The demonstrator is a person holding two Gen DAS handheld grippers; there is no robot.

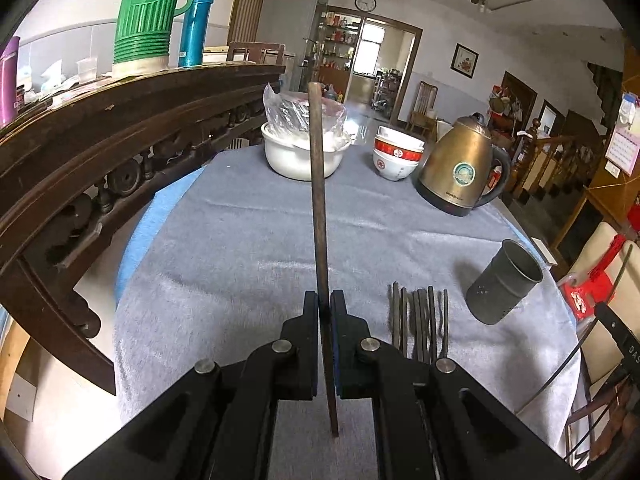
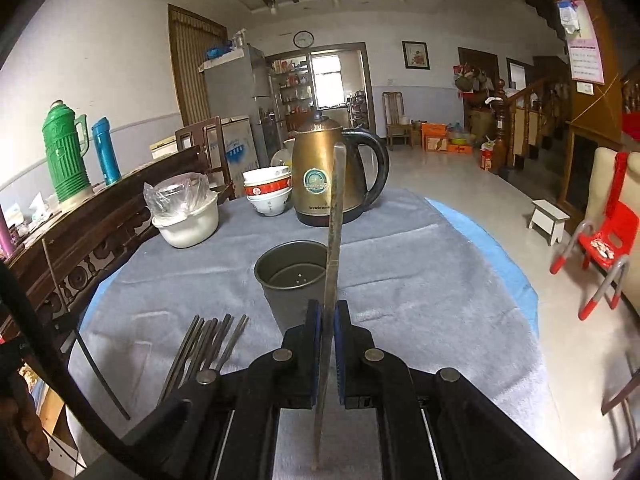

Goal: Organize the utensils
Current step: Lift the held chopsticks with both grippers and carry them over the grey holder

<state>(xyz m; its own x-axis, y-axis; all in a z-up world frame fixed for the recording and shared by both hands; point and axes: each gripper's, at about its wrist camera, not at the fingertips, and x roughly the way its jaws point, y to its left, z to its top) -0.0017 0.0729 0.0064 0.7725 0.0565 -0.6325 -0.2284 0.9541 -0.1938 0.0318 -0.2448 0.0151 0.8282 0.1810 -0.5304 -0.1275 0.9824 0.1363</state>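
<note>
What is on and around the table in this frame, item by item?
held chopstick: 1 per gripper, dark, upright between the fingers
loose chopsticks: several, dark, flat on the cloth beside the holder
chopstick holder: 1, grey metal, upright, nothing seen inside
kettle: 1, bronze, far side of the table
bowls: stacked, white and red, left of the kettle
white pot: 1, holds a plastic bag
tablecloth: 1, grey
green thermos: 1, on the sideboard
blue flask: 1, beside the thermos
left gripper: black, shut
right gripper: black, shut
</note>
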